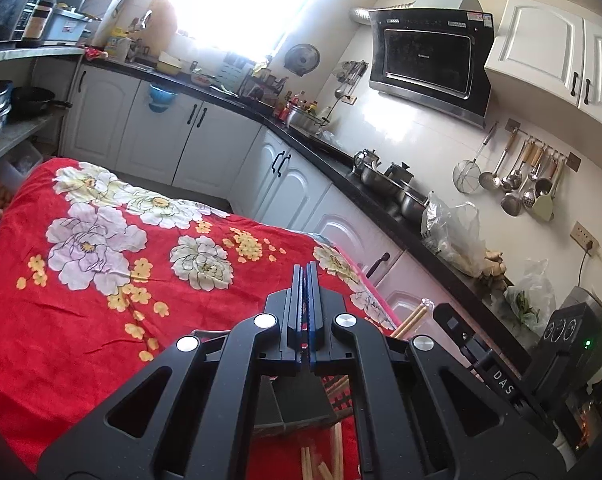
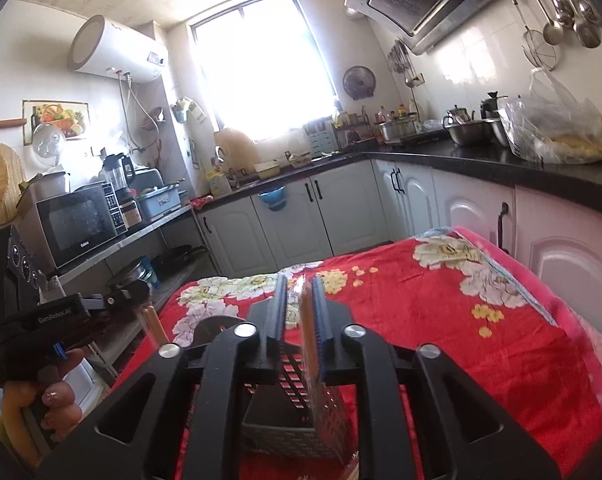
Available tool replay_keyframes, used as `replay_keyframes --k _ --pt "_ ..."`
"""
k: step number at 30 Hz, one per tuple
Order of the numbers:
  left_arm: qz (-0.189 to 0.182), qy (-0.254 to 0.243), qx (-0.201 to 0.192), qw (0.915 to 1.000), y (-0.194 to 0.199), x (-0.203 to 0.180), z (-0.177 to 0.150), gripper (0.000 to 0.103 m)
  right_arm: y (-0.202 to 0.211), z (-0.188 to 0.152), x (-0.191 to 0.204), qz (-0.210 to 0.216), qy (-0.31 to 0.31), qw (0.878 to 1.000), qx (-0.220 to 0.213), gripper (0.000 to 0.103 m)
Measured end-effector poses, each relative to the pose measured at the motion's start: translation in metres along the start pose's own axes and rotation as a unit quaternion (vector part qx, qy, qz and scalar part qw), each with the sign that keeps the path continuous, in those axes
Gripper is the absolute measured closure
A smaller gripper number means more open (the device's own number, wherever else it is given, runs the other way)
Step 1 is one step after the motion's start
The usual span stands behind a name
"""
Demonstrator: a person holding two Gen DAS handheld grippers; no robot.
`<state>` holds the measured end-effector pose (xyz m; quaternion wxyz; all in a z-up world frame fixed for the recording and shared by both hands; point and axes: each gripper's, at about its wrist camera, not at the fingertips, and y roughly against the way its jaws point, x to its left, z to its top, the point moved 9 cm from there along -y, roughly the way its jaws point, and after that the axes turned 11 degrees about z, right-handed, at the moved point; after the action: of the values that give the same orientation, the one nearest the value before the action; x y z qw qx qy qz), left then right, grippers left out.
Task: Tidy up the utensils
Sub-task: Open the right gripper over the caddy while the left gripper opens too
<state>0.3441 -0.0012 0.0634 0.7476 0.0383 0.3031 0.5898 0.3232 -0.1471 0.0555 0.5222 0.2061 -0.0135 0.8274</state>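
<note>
My left gripper (image 1: pixel 305 270): jaws pressed together, nothing between them, pointing out over the red flowered cloth (image 1: pixel 101 280).

My right gripper (image 2: pixel 299 284): jaws slightly parted. One wooden chopstick (image 2: pixel 307 320) (blurred) stands in the gap against the right-hand pad; whether that pad presses on it I cannot tell. The left-hand pad stands clear of it.

Below the right jaws: a grey slotted basket (image 2: pixel 297 440) on the cloth, its upper part dark with slits, its base woven-looking. The chopstick runs down toward it.

Below the left jaws: the same holder, seen dark through the frame, with several chopstick ends (image 1: pixel 321 464) low beside it.

Just right of my left tool: the other gripper's black body with two chopstick tips (image 1: pixel 415 318) showing beside it.

To the left of my right tool: my left hand (image 2: pixel 49 408) wrapped round its black handle; two more chopstick tips (image 2: pixel 155 324) rise near it.

Further out: white cupboards (image 1: pixel 205 148) under a black counter (image 1: pixel 341 164), steel pots, a range hood (image 1: pixel 429 60), ladles hanging on a rail (image 1: pixel 517 184), a microwave (image 2: pixel 81 224) on a shelf, a bright window.
</note>
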Motion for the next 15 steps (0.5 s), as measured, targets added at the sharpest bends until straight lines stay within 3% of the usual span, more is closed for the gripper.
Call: replay_keyframes --k 8,15 --pt "0.008 0.015 -0.005 0.9999 0.013 0.012 -0.001 0.101 0.013 -0.008 -0.003 -0.007 -0.007 1.0 0.01 0.072" --pt "0.017 0.031 0.0 0.9994 0.018 0.024 -0.007 0.072 0.018 -0.022 -0.007 -0.029 0.0 0.999 0.042 0.062"
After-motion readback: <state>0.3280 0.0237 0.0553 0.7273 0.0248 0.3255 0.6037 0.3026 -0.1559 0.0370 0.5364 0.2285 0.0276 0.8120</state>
